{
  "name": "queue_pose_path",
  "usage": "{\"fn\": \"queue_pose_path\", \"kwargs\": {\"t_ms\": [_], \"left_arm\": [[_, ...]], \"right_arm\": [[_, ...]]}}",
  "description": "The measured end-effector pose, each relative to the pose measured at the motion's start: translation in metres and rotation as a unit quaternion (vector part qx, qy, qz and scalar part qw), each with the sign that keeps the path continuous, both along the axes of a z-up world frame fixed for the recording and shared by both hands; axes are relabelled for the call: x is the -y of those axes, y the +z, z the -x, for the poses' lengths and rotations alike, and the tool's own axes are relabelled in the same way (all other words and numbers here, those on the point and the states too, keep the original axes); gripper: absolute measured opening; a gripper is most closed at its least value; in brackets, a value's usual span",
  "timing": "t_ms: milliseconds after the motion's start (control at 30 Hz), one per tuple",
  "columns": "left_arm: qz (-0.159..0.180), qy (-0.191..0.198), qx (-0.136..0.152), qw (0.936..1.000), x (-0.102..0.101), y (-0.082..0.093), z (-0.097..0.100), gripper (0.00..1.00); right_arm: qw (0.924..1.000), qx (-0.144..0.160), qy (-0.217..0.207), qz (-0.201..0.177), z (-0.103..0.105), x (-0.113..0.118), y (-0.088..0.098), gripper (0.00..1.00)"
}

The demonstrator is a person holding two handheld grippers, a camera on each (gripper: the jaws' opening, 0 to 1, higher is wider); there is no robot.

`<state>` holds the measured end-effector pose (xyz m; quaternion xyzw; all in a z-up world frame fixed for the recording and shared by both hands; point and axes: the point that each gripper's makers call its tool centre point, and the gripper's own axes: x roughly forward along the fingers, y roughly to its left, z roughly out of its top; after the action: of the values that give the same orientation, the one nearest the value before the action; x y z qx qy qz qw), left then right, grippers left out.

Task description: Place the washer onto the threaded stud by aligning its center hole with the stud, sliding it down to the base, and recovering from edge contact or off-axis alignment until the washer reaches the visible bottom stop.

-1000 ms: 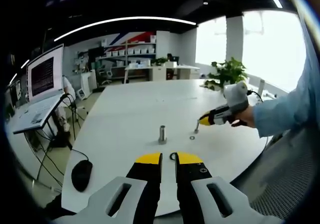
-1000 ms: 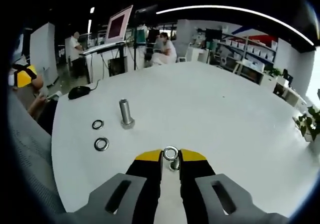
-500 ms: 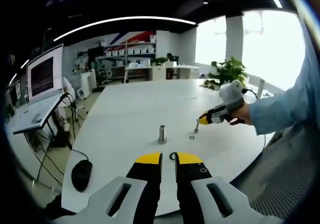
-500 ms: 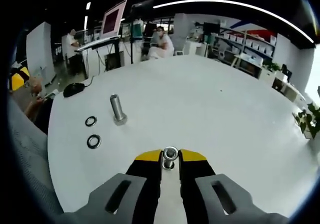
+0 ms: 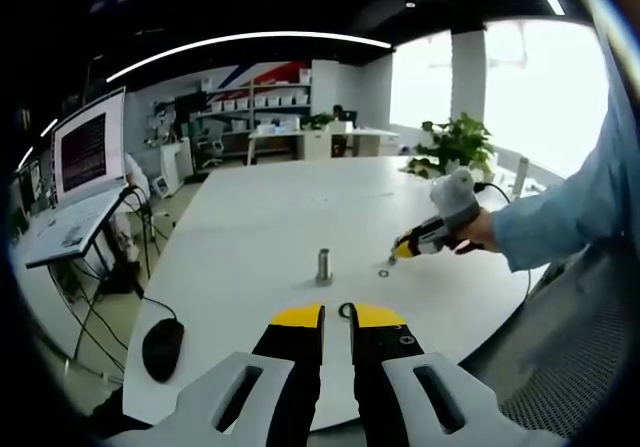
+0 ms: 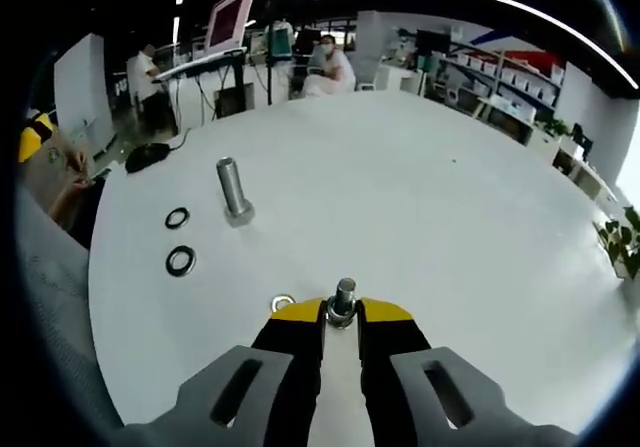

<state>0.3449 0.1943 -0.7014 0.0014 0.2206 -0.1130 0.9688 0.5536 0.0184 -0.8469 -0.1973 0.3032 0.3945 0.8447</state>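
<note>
A steel threaded stud [image 5: 323, 265] [image 6: 233, 189] stands upright on the white table [image 5: 270, 217]. Two dark washers [image 6: 177, 217] [image 6: 181, 260] lie flat beside it. One of them [image 5: 346, 311] sits just past my left gripper [image 5: 337, 316], whose jaws stand close together with nothing between them. My right gripper [image 6: 341, 310] [image 5: 400, 250] is shut on a small metal bolt [image 6: 343, 300], held upright just above the table. A small silver washer [image 6: 283, 303] [image 5: 384, 272] lies on the table by its left jaw tip. The big stud is well to the left and further off.
A black mouse [image 5: 162, 347] [image 6: 148, 154] lies near the table's edge. A laptop on a stand [image 5: 85, 157] is beyond that edge. A potted plant [image 5: 455, 145] sits at the far corner. A sleeved arm [image 5: 560, 217] reaches in from the right. People sit at the back [image 6: 325, 67].
My right gripper has dropped closer to the table and edged toward the stud. The small silver washer now shows beside its left jaw. The left gripper has stayed still.
</note>
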Motion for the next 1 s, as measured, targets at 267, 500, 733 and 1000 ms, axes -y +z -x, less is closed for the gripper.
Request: {"fn": "queue_pose_path", "kwargs": {"t_ms": [267, 500, 733, 1000], "left_arm": [[0.000, 0.000, 0.000, 1.0000, 0.000, 0.000, 0.000, 0.08], [0.000, 0.000, 0.000, 1.0000, 0.000, 0.000, 0.000, 0.08], [0.000, 0.000, 0.000, 1.0000, 0.000, 0.000, 0.000, 0.08], [0.000, 0.001, 0.001, 1.0000, 0.000, 0.000, 0.000, 0.08]], "right_arm": [[0.9998, -0.010, 0.006, 0.016, 0.000, 0.001, -0.012, 0.09], [0.9998, -0.016, 0.002, 0.013, -0.002, 0.001, -0.016, 0.09], [0.9998, -0.016, 0.002, 0.012, 0.002, 0.007, -0.014, 0.13], [0.9998, -0.010, -0.017, 0.003, 0.005, 0.019, -0.006, 0.16]]}}
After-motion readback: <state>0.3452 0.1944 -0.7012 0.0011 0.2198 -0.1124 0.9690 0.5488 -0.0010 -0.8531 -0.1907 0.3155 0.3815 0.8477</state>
